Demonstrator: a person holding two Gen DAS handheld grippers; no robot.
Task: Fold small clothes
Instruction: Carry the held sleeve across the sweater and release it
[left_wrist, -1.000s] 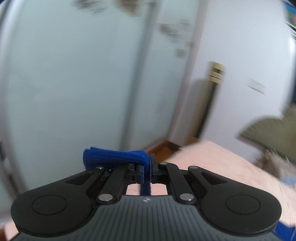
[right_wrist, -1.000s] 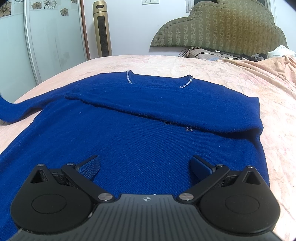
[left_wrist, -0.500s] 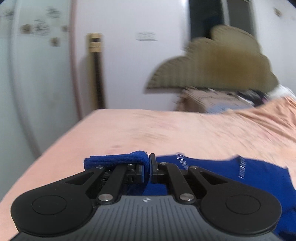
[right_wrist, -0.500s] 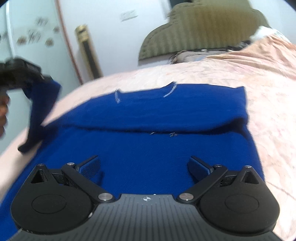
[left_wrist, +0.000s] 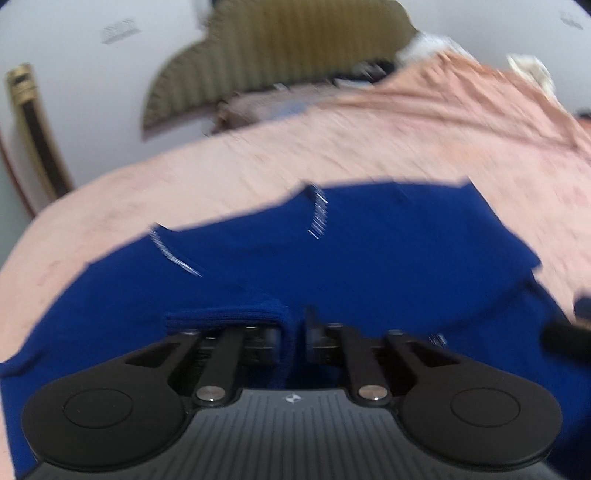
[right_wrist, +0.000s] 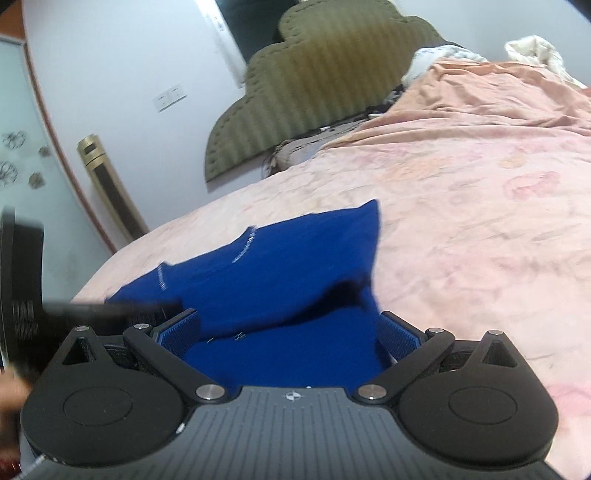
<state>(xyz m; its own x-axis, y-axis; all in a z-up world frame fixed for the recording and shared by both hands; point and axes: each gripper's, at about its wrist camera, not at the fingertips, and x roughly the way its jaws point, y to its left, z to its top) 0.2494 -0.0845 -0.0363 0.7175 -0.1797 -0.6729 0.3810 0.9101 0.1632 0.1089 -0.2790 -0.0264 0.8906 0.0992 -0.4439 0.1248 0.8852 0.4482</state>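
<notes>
Sweater (left_wrist: 369, 258) lying on the bed (right_wrist: 461, 206); left gripper (left_wrist: 294, 334) fingers just parting, cuff (left_wrist: 229, 314) slipping between them; right gripper (right_wrist: 290, 328) fingers spread wide.

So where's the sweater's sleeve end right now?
In the left wrist view the sleeve end sits low and centre, draped over the left gripper, above the blue sweater.
</notes>
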